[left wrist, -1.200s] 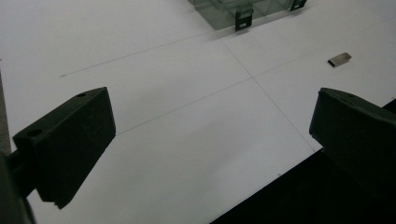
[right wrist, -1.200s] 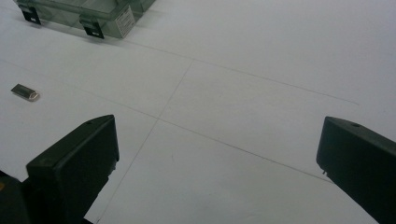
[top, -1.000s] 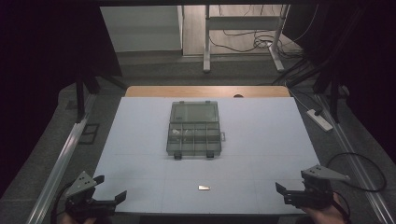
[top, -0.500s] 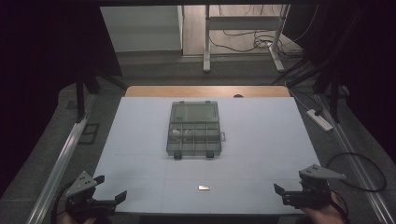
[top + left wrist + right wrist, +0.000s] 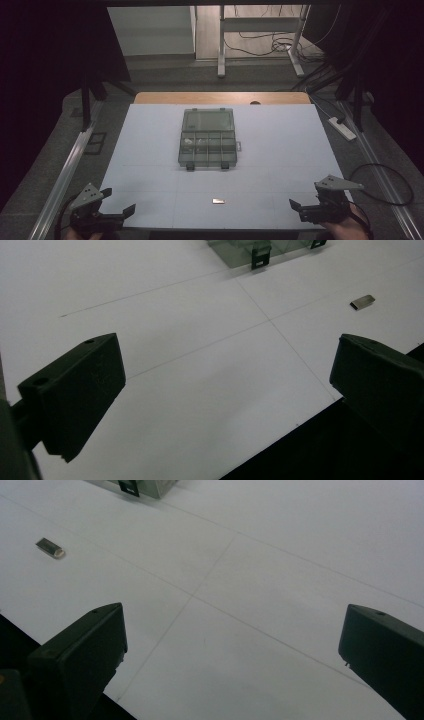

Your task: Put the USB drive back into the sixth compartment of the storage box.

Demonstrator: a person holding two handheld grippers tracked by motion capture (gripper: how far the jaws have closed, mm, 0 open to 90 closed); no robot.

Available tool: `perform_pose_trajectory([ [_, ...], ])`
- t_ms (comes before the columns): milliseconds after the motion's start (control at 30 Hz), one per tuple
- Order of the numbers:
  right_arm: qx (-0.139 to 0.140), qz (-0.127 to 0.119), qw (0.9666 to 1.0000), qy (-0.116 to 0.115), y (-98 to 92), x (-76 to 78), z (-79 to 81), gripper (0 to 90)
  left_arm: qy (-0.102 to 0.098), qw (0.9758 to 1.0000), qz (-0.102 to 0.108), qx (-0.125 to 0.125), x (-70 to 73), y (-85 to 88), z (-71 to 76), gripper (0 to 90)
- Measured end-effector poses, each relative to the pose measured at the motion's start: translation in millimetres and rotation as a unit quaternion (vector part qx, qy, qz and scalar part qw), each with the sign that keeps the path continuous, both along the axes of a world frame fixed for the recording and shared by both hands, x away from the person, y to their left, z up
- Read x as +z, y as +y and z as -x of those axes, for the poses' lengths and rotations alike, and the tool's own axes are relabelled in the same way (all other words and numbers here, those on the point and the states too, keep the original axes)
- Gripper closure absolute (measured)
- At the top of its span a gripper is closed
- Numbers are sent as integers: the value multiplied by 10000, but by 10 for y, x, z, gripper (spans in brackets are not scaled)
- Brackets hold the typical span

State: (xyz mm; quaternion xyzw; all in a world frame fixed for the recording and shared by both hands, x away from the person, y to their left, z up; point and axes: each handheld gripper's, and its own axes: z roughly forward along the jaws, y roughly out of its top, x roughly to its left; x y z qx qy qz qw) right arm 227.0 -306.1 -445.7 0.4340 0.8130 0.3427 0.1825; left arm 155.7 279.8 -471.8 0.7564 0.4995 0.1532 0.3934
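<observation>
Darkness is swallowing both sides of the room in the high view, and whatever is standing behind the black drapes is too dim to make out. One clear plastic compartment box (image 5: 207,138) is sitting near the middle of the white table (image 5: 150,150), its lid closed by two dark latches on the near edge; something pale is lying in one compartment on its left side, too small to identify. In the left gripper view the box is being cut off by the top edge, with only a corner and its latches (image 5: 260,255) showing, and in the right gripper view a mere sliver of it is peeking in at the top.

One small flat metal piece (image 5: 218,201) is lying alone on the table, well in front of the box, between the two grippers; it is too small to name more closely.

Two grippers are hovering at the near edge. The left gripper (image 5: 116,207) is holding its jaws spread wide with nothing between them, and the right gripper (image 5: 300,209) is likewise gaping and empty. The person's hands are being cut off by the bottom edge.
</observation>
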Motion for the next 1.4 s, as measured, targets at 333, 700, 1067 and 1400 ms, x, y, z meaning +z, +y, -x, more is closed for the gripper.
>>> perform_pose_trajectory([
  [333,182,-111,9998,33,57,21,-59,0,13,10000,18,-15,-1,7,-3,13],
  [700,459,-334,9983,157,160,38,-185,0,39,10000,35,-21,-4,11,-10,14],
  [1067,755,-252,9967,147,311,22,-252,0,36,10000,21,-43,-4,7,-10,13],
  [1400,1001,-356,9940,270,458,22,-332,0,42,10000,17,-48,-4,6,-12,13],
])
